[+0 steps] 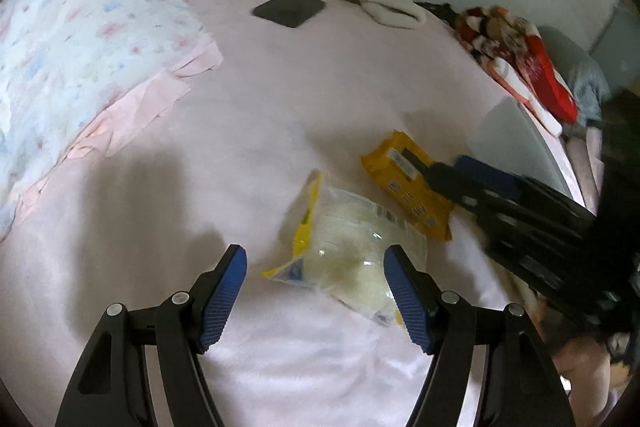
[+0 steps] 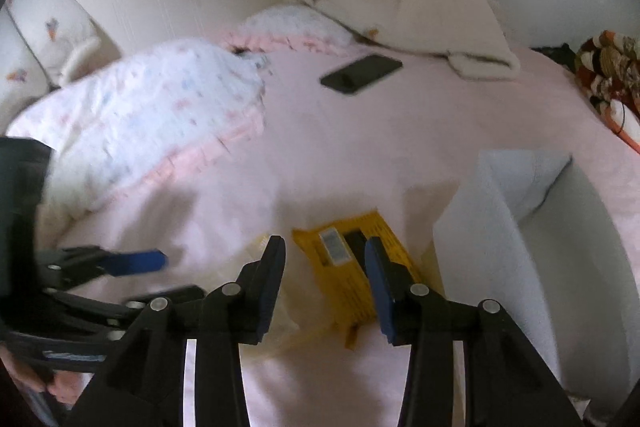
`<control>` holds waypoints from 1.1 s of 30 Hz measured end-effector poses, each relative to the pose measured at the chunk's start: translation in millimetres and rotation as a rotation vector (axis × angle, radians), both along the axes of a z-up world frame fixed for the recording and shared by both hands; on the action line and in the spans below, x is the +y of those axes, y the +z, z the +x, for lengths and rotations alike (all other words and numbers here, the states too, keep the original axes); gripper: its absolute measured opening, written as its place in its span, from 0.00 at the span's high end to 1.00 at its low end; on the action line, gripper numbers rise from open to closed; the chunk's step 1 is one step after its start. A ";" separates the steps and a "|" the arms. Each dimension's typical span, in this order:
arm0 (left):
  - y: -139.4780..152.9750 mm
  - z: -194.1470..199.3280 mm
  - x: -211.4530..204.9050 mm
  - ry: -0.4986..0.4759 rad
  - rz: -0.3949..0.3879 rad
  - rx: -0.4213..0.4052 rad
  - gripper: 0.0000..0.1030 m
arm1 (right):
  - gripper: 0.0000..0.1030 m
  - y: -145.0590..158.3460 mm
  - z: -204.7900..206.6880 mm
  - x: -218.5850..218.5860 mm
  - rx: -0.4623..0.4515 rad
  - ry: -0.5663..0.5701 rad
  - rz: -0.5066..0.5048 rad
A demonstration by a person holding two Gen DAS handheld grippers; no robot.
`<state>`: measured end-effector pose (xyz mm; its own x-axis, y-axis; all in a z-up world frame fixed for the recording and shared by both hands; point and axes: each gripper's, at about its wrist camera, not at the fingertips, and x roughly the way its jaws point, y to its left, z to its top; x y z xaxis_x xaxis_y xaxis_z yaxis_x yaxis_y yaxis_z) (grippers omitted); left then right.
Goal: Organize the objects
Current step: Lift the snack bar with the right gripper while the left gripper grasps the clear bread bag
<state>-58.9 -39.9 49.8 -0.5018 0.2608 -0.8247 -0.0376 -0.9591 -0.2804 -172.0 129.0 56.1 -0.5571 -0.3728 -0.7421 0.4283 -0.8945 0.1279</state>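
A clear and yellow snack bag (image 1: pixel 348 247) lies on the pink bed cover, between the open fingers of my left gripper (image 1: pixel 314 259), which hovers over it. A yellow packet (image 1: pixel 408 183) lies just right of it. In the right wrist view the yellow packet (image 2: pixel 348 267) lies between the open fingers of my right gripper (image 2: pixel 324 251), which is low over it. The right gripper (image 1: pixel 452 167) reaches in from the right in the left wrist view. The left gripper (image 2: pixel 156 263) shows at the left in the right wrist view.
A white open box (image 2: pixel 500 227) stands right of the packet. A black phone (image 2: pixel 362 73) lies further back on the bed. A floral pillow (image 2: pixel 148 119) is at the left, a white blanket (image 2: pixel 416 11) at the back, red patterned clothing (image 1: pixel 516 47) at the right edge.
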 end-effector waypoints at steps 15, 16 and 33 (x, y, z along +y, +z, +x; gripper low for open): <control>-7.6 20.4 57.1 -0.304 -0.271 0.163 0.28 | 0.53 -38.7 -11.6 -6.2 0.070 -0.015 0.109; -9.8 18.5 57.3 -0.301 -0.280 0.160 0.28 | 0.53 -37.2 -12.5 -7.4 0.063 -0.010 0.108; -10.7 -9.0 -4.8 -0.042 -0.316 0.035 0.47 | 0.53 -32.0 -8.7 -22.9 0.113 0.194 0.223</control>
<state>-67.9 -44.7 39.1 -0.5256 0.0156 -0.8506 -0.0837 -0.9959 0.0335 -180.7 106.1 24.2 -0.5752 -0.3147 -0.7550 0.5937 -0.7956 -0.1207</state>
